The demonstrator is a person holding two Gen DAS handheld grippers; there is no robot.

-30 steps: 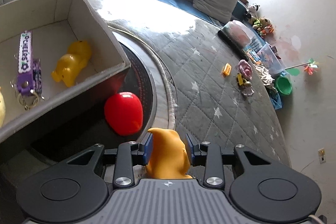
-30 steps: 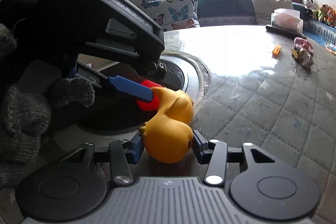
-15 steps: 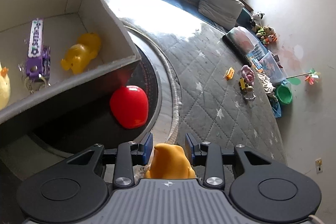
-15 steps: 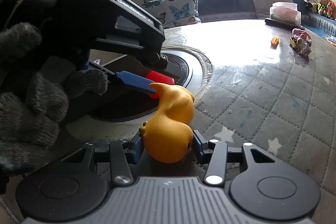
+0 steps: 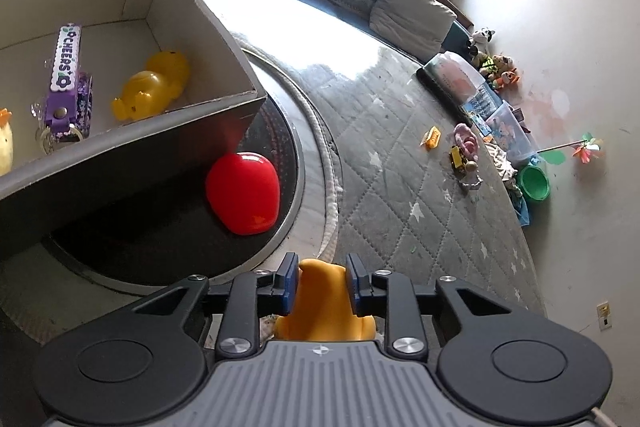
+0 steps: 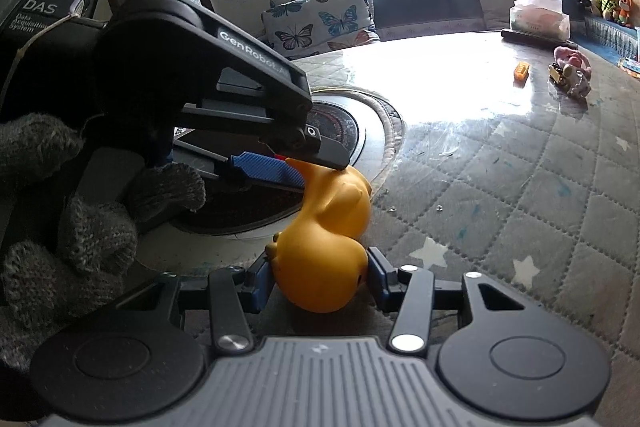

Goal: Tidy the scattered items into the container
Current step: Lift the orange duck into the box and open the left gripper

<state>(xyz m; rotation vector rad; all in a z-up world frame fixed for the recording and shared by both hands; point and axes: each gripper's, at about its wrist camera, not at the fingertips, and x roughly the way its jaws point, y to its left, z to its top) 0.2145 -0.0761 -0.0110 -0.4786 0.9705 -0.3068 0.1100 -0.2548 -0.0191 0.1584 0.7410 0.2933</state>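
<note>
Right wrist view: orange duck (image 6: 324, 259) between both grippers (pads touching).

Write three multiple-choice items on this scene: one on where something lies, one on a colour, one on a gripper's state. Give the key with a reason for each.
1. Where does the purple keychain lie?
A. Inside the box
B. On the quilted mat by the toy truck
C. Between the right gripper's fingers

2. What colour is the rounded toy just outside the box?
A. Green
B. Red
C. Purple

3. What is the left gripper doing?
A. Hanging open over the box
B. Shut on nothing
C. Shut on the orange duck

Key:
1 A, it rests on the box floor beside a yellow toy.
2 B, it is glossy red in the left wrist view.
3 C, its blue pads press the duck's narrow end, while the right gripper brackets the duck's round end.
</note>
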